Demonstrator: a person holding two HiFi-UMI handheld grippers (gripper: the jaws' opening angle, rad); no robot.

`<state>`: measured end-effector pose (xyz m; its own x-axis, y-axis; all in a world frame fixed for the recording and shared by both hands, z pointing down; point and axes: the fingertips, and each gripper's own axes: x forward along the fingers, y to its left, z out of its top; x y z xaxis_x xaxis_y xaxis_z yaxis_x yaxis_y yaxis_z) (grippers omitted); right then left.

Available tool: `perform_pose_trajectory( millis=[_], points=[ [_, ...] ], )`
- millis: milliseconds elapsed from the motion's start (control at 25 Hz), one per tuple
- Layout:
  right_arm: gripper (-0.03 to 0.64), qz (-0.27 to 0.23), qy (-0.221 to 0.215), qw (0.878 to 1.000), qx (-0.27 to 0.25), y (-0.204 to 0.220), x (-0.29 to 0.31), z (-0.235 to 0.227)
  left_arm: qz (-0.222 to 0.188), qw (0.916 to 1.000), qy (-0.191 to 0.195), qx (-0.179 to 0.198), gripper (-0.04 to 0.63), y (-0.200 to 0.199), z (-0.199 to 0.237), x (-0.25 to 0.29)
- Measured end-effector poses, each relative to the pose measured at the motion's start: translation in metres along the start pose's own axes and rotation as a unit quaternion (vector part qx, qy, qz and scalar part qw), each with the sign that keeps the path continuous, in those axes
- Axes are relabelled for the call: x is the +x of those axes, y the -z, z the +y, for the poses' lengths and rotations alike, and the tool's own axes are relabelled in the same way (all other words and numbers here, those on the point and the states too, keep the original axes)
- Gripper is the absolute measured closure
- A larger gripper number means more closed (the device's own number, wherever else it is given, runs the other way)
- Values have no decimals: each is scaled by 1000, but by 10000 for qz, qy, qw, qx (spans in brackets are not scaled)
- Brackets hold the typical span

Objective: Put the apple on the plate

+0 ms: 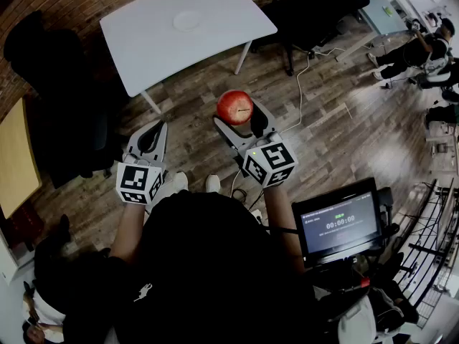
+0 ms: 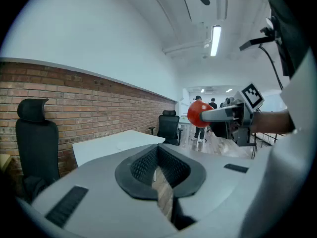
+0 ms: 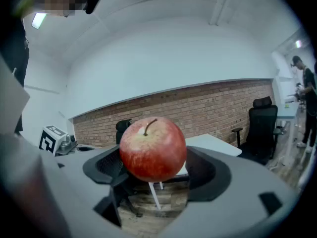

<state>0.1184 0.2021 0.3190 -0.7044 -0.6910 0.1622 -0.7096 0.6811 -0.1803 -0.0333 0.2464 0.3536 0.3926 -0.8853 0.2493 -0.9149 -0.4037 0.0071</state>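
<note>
Red apple (image 3: 152,150) stem-up in R tongs (image 1: 240,115); plate (image 1: 187,21) on table (image 1: 143,45).

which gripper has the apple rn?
The right gripper: its fingers clamp the red apple in mid-air. The left gripper is shut on nothing.

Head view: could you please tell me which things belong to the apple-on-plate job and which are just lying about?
Job: apple, right hand-held gripper holding it, plate, white table.
Lying about: left hand-held gripper, black chair, monitor.
</note>
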Motion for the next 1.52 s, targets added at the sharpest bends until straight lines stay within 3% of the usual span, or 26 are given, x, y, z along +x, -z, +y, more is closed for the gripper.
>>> perform_pose_trajectory(
  millis=[680, 1520],
  points=[
    [222, -45, 93, 9999, -125, -7, 10, -9, -51, 10000, 6, 25, 589, -2, 5, 7],
    [222, -36, 153, 9999, -67, 1, -29, -45, 111, 9998, 128, 121, 589, -3, -46, 30]
  ],
)
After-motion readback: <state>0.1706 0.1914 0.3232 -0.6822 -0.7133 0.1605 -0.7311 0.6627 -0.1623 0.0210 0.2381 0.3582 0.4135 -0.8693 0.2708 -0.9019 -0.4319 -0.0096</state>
